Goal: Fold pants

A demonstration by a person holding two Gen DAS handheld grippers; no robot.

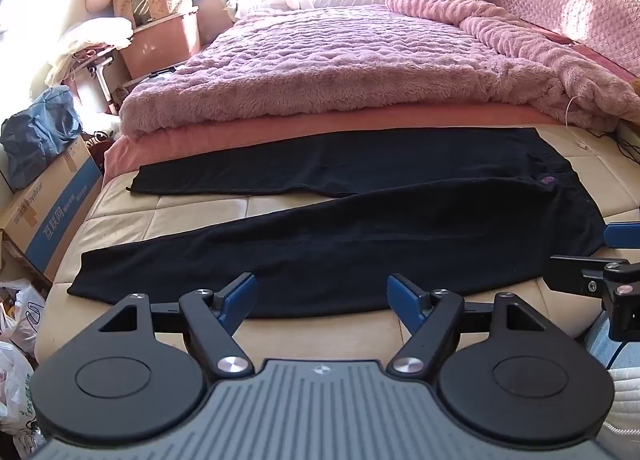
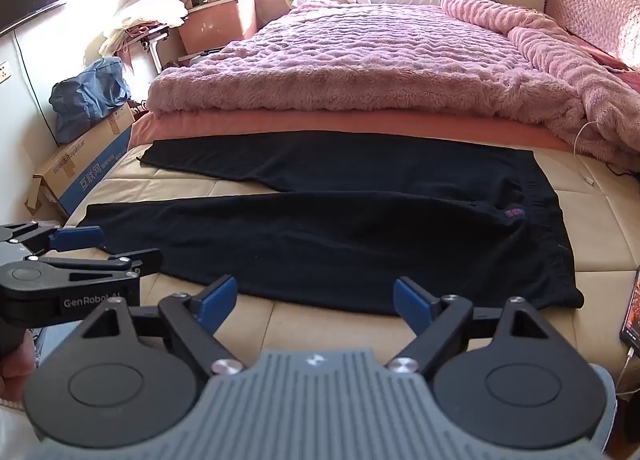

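The black pants (image 1: pixel 360 220) are lying flat and unfolded across the beige quilted mattress (image 1: pixel 160 212), legs running toward the left and splayed in a narrow V, waistband toward the right. A strip of bare mattress is showing along the near edge, between the lower leg and the grippers, and a wider bare area is lying to the right of the waistband. On the far side the upper leg is lying just beside the pink sheet (image 1: pixel 280 128) under the fluffy pink blanket (image 1: pixel 340 64), leaving little open room there.

The left gripper (image 1: pixel 322 298) is hovering over the near hem line of the lower leg, its blue fingers (image 1: pixel 240 296) standing wide apart with nothing between them. The right gripper (image 2: pixel 314 300) is hovering near the waistband end of the same edge, its jaws likewise spread and empty. Neither is touching the cloth. Each gripper is showing at the edge of the other's view.

To the left of the bed a cardboard box (image 1: pixel 52 200) with a blue bag (image 1: pixel 40 132) on it is crowding the floor, with plastic bags (image 1: pixel 20 340) nearer. A phone (image 2: pixel 632 308) is resting at the mattress's right edge. A pink headboard (image 1: pixel 568 8) is standing at the right, and sunlight is coming through the far window.
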